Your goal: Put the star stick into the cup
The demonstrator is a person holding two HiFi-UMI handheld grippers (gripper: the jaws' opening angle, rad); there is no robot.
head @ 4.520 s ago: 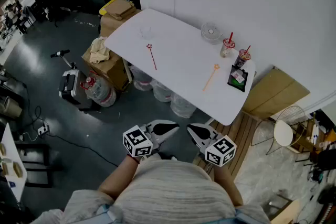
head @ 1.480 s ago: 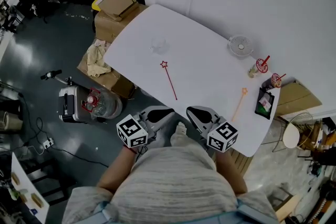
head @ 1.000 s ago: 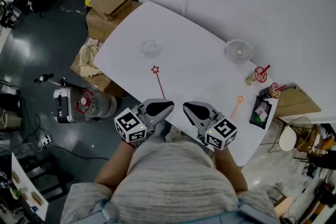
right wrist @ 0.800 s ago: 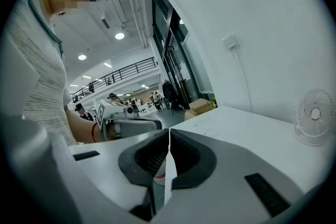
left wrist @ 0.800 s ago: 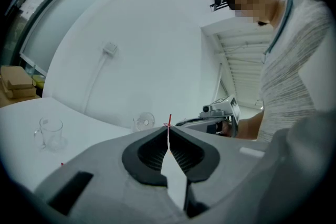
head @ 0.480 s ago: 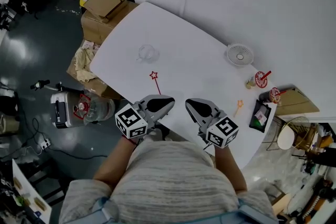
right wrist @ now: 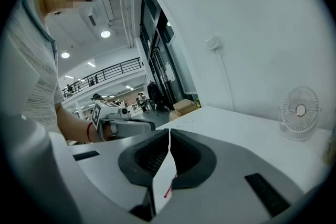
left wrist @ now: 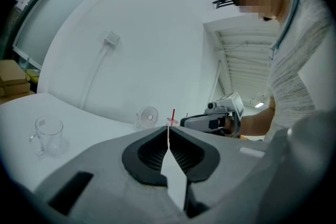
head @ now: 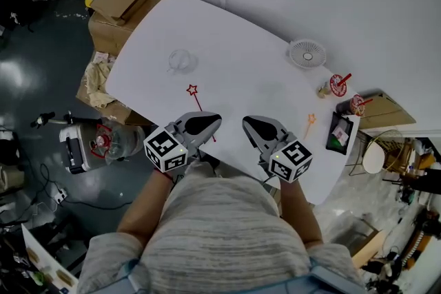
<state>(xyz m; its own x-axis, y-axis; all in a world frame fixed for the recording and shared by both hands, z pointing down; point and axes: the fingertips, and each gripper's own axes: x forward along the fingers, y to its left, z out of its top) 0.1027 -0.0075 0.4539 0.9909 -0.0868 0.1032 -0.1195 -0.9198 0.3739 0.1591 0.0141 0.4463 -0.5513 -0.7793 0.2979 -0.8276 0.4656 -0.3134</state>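
Note:
A red star stick [head: 193,93] lies on the white table [head: 241,65], its star end toward a clear glass cup [head: 180,60]. My left gripper [head: 215,118] hangs over the stick's near end and hides it. It is shut and holds nothing. The cup [left wrist: 50,136] stands far left in the left gripper view, well beyond the shut left gripper [left wrist: 168,135]. My right gripper [head: 246,122] is beside the left one, also shut and empty. In the right gripper view a bit of the red stick [right wrist: 169,190] shows below the shut right gripper [right wrist: 169,136].
An orange star stick [head: 309,122], a small white fan [head: 306,53], two drink cups with red straws [head: 337,85] and a dark packet [head: 339,133] occupy the table's right end. Cardboard boxes [head: 117,3] and a water jug [head: 110,141] stand on the floor at the left.
The person has stepped up to the table. Both grippers have come from short of its near edge to over it, the left one now above the red stick's near end. Both stay shut.

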